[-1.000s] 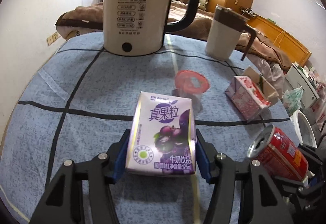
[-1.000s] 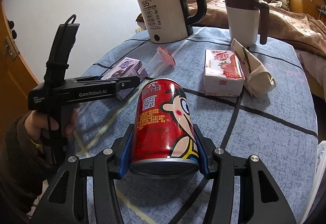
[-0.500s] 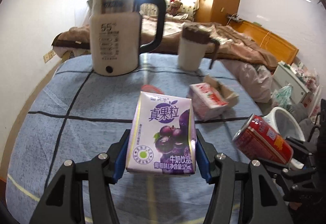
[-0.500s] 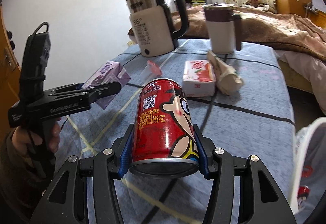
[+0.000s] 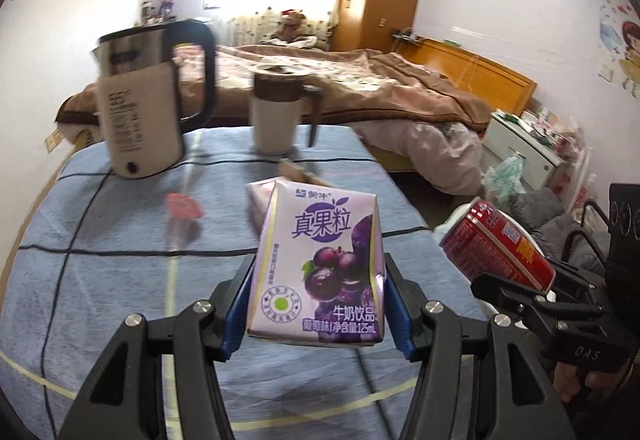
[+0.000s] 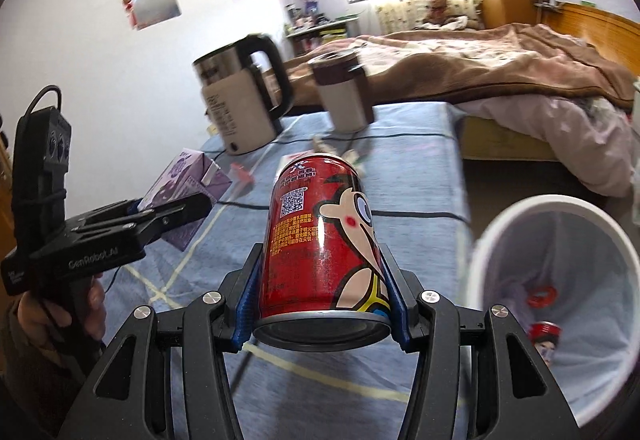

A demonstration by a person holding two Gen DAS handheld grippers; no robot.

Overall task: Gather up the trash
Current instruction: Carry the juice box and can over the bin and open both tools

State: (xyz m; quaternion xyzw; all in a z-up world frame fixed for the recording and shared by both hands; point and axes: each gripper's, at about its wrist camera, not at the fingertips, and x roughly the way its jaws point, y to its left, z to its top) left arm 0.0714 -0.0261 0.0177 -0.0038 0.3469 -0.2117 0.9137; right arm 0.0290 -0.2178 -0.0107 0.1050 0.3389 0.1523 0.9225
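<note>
The tabletop (image 5: 100,264), under a blue checked cloth, takes up most of both views, with a bed (image 5: 400,100) beyond it and a white bin (image 6: 500,240) standing off its right edge, already holding a red can and a red ring-shaped piece. On the cloth stand a kettle (image 5: 140,120) and a lidded mug (image 5: 276,120), neither of them trash; a pink carton (image 5: 260,196) and a small clear cup with a red top (image 5: 182,206) lie nearer and look not yet collected. The right hand-held gripper (image 6: 322,316) is clamped on a red drink can (image 6: 320,240), held above the cloth just beside the bin's rim. The left hand-held gripper (image 5: 316,312) squeezes a purple milk carton (image 5: 320,268) by its sides, over the middle of the cloth, farther from the bin. The risks, as I judge them: the can rides tilted and its smooth wall could slip from the pads; released too early, it would hit the rim and roll off. The soft carton may buckle. Two loaded grippers converging on one opening could also knock together.
</note>
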